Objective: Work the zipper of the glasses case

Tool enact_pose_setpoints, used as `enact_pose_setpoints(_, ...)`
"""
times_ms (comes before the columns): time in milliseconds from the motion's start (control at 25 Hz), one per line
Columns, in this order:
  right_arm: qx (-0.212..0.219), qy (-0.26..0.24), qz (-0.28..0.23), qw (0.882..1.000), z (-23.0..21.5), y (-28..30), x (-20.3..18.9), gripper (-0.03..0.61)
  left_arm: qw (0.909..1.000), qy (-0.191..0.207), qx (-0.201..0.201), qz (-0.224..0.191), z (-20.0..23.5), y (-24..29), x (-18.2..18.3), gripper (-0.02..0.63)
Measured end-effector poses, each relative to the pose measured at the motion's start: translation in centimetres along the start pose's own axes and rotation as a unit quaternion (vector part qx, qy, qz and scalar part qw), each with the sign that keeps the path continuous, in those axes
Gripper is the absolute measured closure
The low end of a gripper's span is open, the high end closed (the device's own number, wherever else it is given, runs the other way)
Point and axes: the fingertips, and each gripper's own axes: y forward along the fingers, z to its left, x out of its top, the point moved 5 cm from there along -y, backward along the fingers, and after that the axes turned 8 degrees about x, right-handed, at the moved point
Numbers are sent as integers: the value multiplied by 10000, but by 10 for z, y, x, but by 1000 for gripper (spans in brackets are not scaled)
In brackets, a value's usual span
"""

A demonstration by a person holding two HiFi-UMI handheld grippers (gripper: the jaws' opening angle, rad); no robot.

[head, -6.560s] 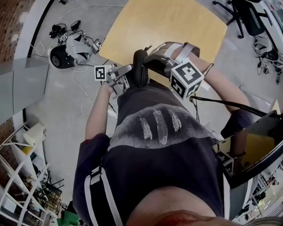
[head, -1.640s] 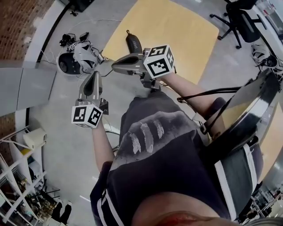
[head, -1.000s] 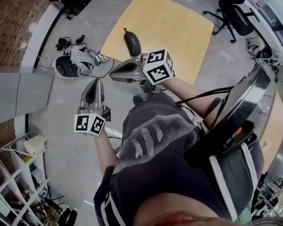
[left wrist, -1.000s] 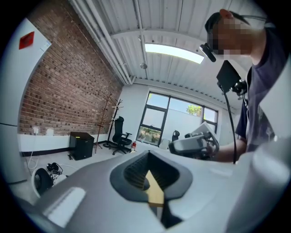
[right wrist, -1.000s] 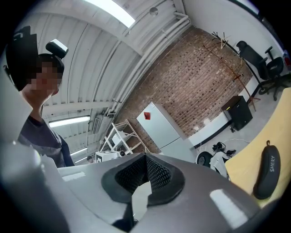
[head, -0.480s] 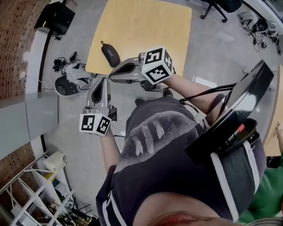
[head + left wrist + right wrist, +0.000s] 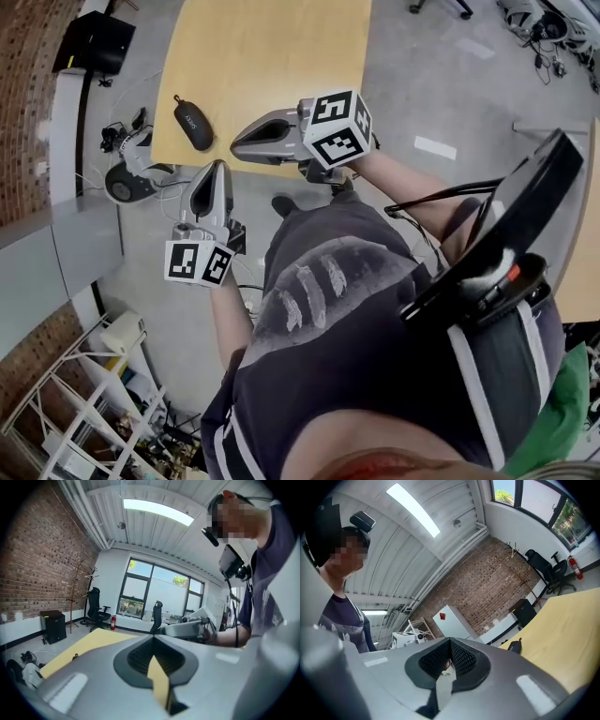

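The black glasses case [image 7: 192,123] lies zipped near the left edge of the wooden table [image 7: 272,66], far from both grippers. My left gripper [image 7: 217,166] is held off the table's near edge, over the floor, jaws shut and empty. My right gripper [image 7: 235,147] hovers at the table's near edge, also shut with nothing in it. In the left gripper view the shut left gripper [image 7: 153,640] faces the table [image 7: 89,644], with the case [image 7: 75,657] a small dark shape on it. The right gripper [image 7: 450,641] looks past the case [image 7: 514,645] toward a brick wall.
A round grey device with cables [image 7: 127,173] sits on the floor left of the table. A black cabinet [image 7: 94,42] stands by the brick wall, white shelving [image 7: 66,412] at lower left. Office chairs [image 7: 96,609] stand near the windows.
The person and both grippers have shifted across the room; in the head view the table and case have slid left and the case lies farther from the grippers. Both jaws stay shut.
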Motion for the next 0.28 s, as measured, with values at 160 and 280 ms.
enact_pose_setpoints(160,-11,73,-43,10000,-2,-31,-6,577,10000,-40,70,47,-22,9,-5,615)
enact_pose_setpoints(280,-183,50,-142,9997,3,-73,-10,577,9999,-27,-117,82,-52,28,-13,615)
